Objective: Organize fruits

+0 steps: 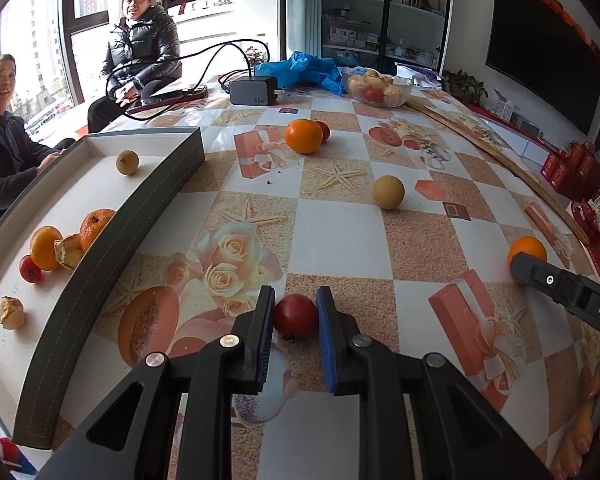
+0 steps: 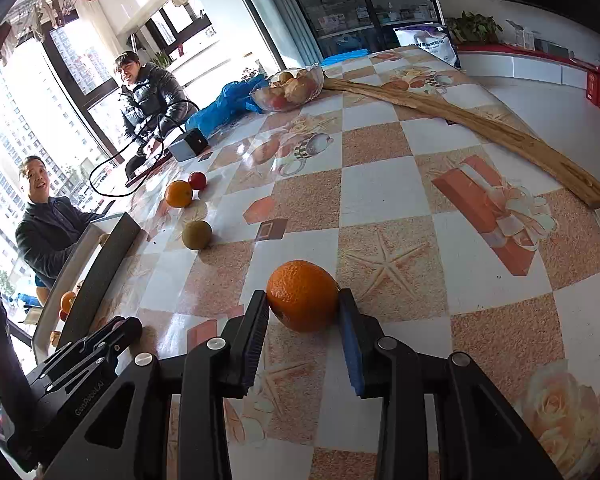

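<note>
Two claws point(image 1: 296, 312) point(image 2: 303, 312) clamped on red fruit point(image 1: 296, 315) and orange point(image 2: 302, 296), brown fruit point(image 1: 388, 192) loose beyond.

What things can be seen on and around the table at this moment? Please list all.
tray: 1, grey with white inside, table's left
fruits in tray: 6, orange, red, tan
red fruit: 1, between left gripper's pads
orange: 1, between right gripper's pads
orange and red fruit pair: 2, mid table
tan round fruit: 1, centre
glass bowl: 1, holds fruit, far side
charger: 1, grey, far side
blue bag: 1
wooden stick: 1, right edge
seated people: 2, by window
left gripper: shut on red fruit
right gripper: shut on orange
</note>
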The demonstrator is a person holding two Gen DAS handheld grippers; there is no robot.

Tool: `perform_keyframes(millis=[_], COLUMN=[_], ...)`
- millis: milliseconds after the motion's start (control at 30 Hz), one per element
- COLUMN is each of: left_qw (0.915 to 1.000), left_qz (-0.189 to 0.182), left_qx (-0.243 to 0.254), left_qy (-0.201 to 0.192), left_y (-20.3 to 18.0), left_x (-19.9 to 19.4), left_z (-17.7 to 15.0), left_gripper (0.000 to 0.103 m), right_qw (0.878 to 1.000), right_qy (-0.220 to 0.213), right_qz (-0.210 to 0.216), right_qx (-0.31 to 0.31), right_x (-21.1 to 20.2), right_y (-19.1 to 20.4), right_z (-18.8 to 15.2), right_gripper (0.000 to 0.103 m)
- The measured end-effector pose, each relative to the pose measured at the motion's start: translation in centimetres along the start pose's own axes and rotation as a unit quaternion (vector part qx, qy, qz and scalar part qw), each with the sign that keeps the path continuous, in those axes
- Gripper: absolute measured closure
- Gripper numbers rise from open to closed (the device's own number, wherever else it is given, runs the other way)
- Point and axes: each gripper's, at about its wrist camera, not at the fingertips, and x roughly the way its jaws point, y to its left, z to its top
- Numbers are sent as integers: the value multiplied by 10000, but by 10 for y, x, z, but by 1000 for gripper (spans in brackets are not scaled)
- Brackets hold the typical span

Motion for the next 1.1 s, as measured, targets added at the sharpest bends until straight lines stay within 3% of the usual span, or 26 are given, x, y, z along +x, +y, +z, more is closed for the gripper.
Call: perform_keyframes(millis=[1100], left_qw=[9999], left_qz=[47], left_qx=[92], left_qy=[-16], left_y=[-3], left_x=[1], left_z=[0], left_gripper=[80], right_qw=[10000], right_qy=[-9], right_qz=[49], right_qx=[46], right_x=[0], right_y=[-3], right_z=[0], right_gripper=[67])
